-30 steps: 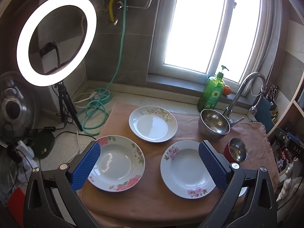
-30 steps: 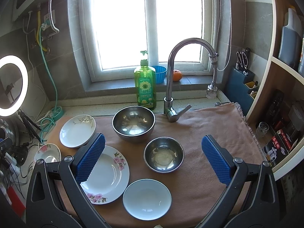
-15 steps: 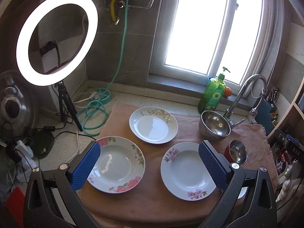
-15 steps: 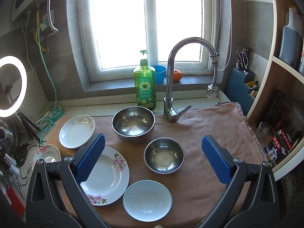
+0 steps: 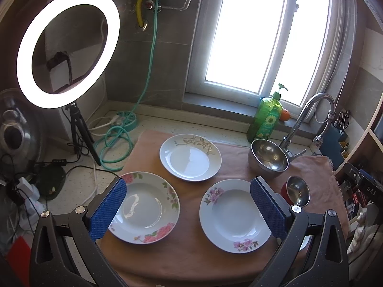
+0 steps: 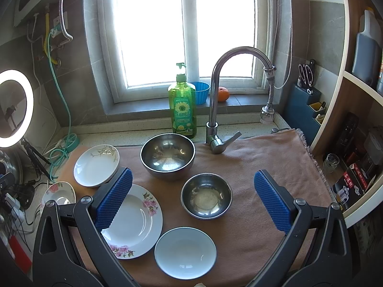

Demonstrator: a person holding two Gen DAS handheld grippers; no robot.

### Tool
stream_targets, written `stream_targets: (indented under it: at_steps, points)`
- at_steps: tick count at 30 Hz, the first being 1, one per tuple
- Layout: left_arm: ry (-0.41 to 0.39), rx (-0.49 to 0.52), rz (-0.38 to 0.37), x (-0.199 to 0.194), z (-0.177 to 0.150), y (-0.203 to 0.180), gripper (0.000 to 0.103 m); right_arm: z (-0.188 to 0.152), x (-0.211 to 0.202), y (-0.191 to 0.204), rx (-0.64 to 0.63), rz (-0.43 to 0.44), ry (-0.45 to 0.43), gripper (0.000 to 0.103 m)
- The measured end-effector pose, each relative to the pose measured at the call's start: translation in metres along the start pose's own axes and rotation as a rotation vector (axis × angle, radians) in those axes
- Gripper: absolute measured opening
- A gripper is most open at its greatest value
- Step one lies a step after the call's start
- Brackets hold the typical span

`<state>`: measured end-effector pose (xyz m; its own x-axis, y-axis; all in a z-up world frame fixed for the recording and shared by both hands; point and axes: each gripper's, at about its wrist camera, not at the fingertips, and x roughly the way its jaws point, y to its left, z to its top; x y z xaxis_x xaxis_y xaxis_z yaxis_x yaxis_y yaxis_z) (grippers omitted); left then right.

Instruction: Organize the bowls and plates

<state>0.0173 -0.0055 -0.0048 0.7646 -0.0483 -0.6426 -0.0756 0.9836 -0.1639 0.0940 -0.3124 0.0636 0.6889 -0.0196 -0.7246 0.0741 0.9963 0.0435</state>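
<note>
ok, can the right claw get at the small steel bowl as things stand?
Probably yes. The right claw is open and empty, and the small steel bowl sits right ahead between its fingers, apart from the big steel bowl and plain white dish.

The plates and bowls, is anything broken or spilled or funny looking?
Nothing stands out. The three flowery plates, the plain white dish and both steel bowls sit flat and apart on the brown cloth, with no chips or spills visible. Both grippers are open and empty.
</note>
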Motion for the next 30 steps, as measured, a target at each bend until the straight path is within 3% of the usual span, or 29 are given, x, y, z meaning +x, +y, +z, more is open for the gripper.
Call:
stream_targets:
  at_steps: [30]
  points:
    - [0.014,0.002,-0.004,0.006,-0.002,-0.003,0.103,-0.005,0.016,0.007,-0.011,0.008,0.034,0.103]
